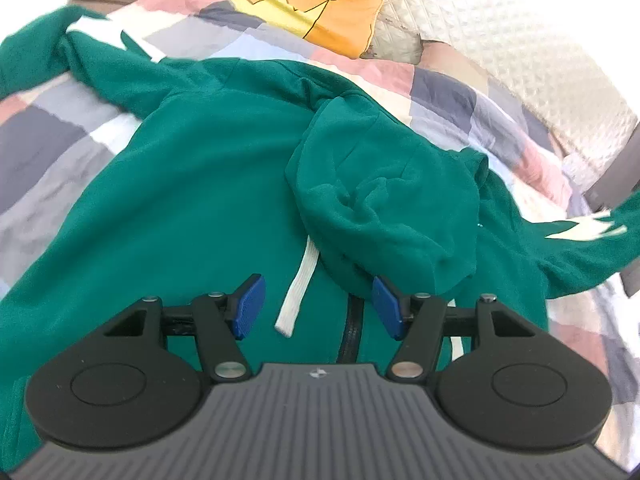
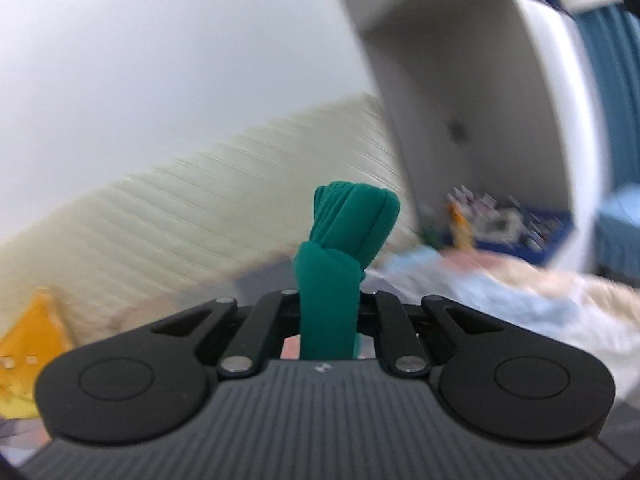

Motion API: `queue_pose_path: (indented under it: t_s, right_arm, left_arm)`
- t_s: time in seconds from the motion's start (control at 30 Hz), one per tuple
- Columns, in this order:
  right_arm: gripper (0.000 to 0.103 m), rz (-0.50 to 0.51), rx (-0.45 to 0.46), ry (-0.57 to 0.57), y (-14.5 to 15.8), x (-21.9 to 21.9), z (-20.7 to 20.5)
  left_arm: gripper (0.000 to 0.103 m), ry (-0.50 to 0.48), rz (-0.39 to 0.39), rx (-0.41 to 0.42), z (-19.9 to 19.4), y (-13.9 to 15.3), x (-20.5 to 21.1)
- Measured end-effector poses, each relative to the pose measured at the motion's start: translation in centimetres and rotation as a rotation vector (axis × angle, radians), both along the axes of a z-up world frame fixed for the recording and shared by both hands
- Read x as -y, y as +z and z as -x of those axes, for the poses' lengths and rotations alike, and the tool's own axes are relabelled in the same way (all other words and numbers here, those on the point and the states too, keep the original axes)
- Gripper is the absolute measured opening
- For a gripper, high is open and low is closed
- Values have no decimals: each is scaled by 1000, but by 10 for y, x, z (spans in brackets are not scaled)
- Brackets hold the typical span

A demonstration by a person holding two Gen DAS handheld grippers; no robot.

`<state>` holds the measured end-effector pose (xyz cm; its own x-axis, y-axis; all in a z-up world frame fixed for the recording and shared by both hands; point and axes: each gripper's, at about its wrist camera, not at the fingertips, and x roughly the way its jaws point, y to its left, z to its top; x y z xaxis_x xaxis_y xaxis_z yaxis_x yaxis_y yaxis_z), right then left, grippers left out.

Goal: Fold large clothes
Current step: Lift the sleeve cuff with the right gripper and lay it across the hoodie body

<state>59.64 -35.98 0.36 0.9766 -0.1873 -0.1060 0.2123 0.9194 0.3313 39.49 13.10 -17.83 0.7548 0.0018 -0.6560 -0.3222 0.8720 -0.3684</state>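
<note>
A green hoodie [image 1: 200, 184] lies spread on a patchwork quilt [image 1: 48, 136], its hood [image 1: 384, 208] bunched at the middle and a white drawstring [image 1: 298, 292] trailing from it. My left gripper [image 1: 318, 306] is open and empty, low over the hoodie just in front of the hood, with the drawstring between its blue pads [image 1: 250, 306]. One sleeve with white marks [image 1: 580, 232] stretches to the right. My right gripper [image 2: 328, 312] is shut on a bunched fold of the green hoodie [image 2: 344, 224] and is lifted, facing the wall.
An orange pillow with a crown print [image 1: 304, 0] and a cream quilted headboard [image 1: 500, 52] lie beyond the hoodie. The right wrist view is blurred; it shows the cream headboard [image 2: 180, 220], a white wall and a recessed shelf with small items [image 2: 500, 224].
</note>
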Motion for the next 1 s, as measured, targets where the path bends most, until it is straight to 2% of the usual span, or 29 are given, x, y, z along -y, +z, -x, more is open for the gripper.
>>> queue_pose_path:
  t_s: [0.1, 0.2, 0.33, 0.43, 0.67, 0.77, 0.83, 0.93, 1.0]
  right_arm:
    - [11, 85, 63, 80, 42, -49, 20]
    - [11, 136, 107, 161, 72, -99, 40]
    - [11, 199, 141, 286, 95, -170, 71]
    - [11, 234, 149, 370, 97, -223, 93]
    - [11, 351, 128, 538, 68, -340, 134]
    - [11, 382, 102, 613, 44, -381, 148]
    - [11, 410, 76, 655, 25, -409, 158]
    - [11, 430, 43, 711, 0, -442, 170]
    - [11, 433, 18, 744, -16, -457, 173]
  left_arm:
    - [65, -9, 26, 23, 12, 2, -13]
    - [65, -5, 56, 55, 23, 6, -27]
    - [65, 11, 87, 126, 40, 20, -45]
    - [65, 24, 82, 171, 52, 28, -57]
    - [65, 70, 178, 226, 74, 27, -96]
    - [65, 96, 201, 249, 86, 23, -113]
    - [65, 133, 208, 235, 89, 19, -124]
    - [65, 175, 283, 244, 96, 13, -144]
    - [65, 196, 294, 256, 100, 13, -152]
